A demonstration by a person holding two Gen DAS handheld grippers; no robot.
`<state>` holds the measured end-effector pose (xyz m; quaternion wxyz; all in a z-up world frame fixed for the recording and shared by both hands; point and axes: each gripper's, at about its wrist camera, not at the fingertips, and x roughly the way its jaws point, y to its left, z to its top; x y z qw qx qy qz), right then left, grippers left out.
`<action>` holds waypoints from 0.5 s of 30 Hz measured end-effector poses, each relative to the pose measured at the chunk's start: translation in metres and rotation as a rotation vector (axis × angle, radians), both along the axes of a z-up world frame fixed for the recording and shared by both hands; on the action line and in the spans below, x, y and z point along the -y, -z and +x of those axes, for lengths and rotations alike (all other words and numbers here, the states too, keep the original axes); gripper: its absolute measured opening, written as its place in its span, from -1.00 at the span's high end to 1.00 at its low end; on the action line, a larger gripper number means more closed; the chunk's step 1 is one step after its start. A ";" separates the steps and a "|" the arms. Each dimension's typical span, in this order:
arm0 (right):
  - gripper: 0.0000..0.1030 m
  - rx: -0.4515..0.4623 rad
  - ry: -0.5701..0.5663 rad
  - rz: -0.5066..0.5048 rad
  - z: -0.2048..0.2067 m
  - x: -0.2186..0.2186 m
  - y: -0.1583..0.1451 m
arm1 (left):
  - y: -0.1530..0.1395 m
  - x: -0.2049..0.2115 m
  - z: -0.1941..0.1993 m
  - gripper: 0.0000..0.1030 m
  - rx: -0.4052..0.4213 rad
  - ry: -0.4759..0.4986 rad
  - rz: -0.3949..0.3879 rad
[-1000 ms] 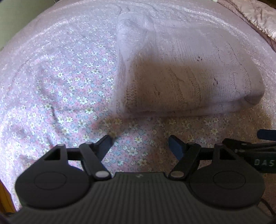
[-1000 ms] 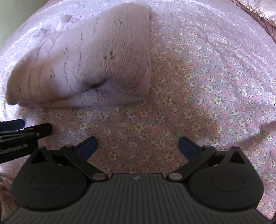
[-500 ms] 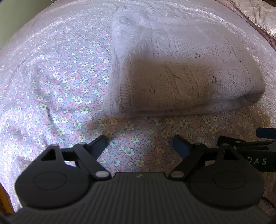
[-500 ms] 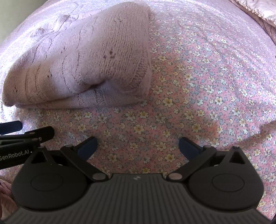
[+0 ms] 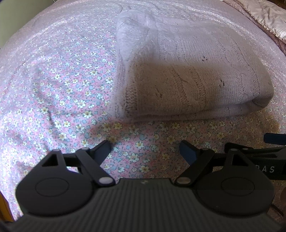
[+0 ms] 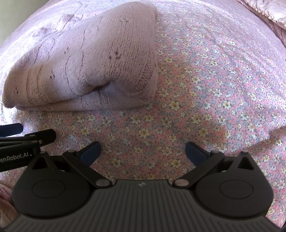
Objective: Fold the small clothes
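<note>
A pale pink knitted sweater lies folded into a thick rectangle on the flowered bedsheet. In the left wrist view it sits just beyond my left gripper, whose jaws stand wide apart over bare sheet with nothing between them. The right wrist view shows the same sweater up and to the left of my right gripper, which is also open and empty above the sheet. Each gripper shows at the edge of the other's view: the right gripper, the left gripper.
A quilted pink cover is bunched at the far right corner of the bed, and shows as well in the right wrist view as a cover. A pale wall rises past the bed's far left edge.
My left gripper's jaws have spread wider. The sweater has not moved; the early blur has cleared. The right gripper is unchanged.
</note>
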<state>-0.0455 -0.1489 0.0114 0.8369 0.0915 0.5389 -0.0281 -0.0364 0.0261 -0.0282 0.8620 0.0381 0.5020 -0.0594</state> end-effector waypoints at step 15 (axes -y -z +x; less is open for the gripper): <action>-1.00 -0.001 -0.004 -0.006 -0.001 -0.001 0.001 | -0.002 0.001 -0.001 -0.68 -0.004 -0.002 -0.005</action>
